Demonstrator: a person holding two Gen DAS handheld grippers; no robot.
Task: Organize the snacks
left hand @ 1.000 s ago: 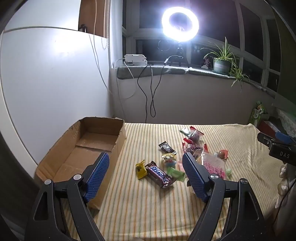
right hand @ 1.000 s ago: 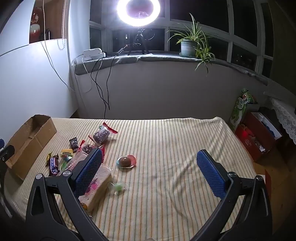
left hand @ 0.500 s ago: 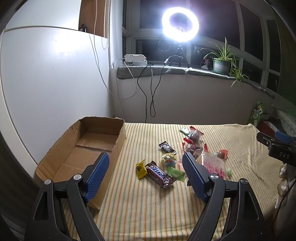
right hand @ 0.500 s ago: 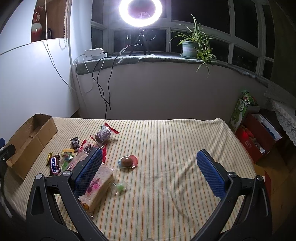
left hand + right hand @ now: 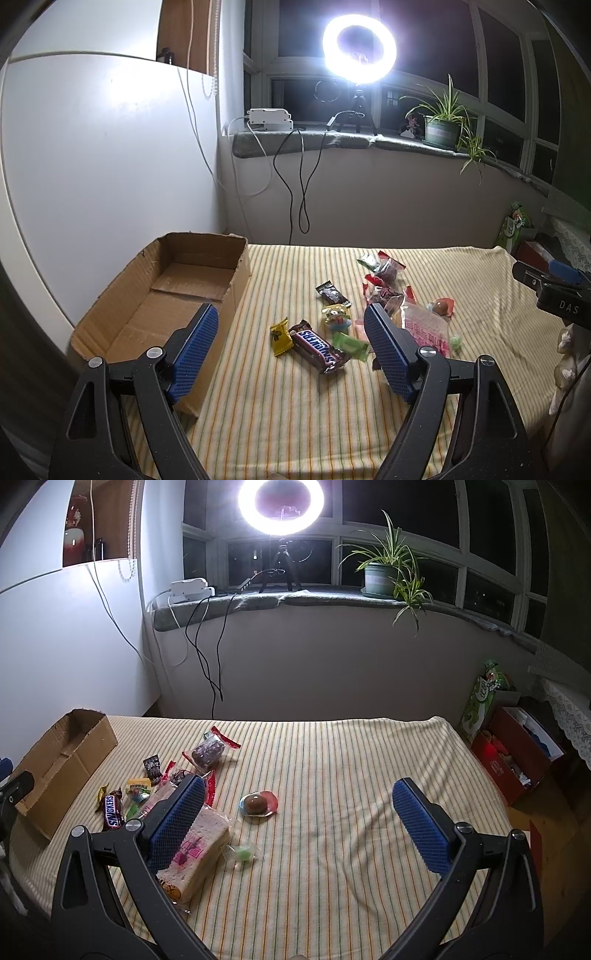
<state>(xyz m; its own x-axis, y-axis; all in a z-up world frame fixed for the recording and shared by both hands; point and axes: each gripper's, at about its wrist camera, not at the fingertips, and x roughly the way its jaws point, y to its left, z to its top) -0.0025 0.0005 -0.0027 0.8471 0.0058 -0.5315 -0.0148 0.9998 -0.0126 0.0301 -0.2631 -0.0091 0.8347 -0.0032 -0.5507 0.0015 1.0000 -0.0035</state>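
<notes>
Left gripper (image 5: 291,347): two black plastic arms with triangular cut-outs, each carrying a silver screw head at its joints. Each finger ends in a blue rectangular pad (image 5: 195,350) with a fine dotted grip texture.

Right gripper (image 5: 299,823): identical build, with black arms, silver screws and blue textured pads (image 5: 419,829). In the left wrist view its black body bears white lettering "DAS".

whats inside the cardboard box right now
No snacks show inside the cardboard box: only its bare floor and flaps. The left gripper, jaws open, has a finger covering the near right corner, so that spot cannot be checked.
</notes>
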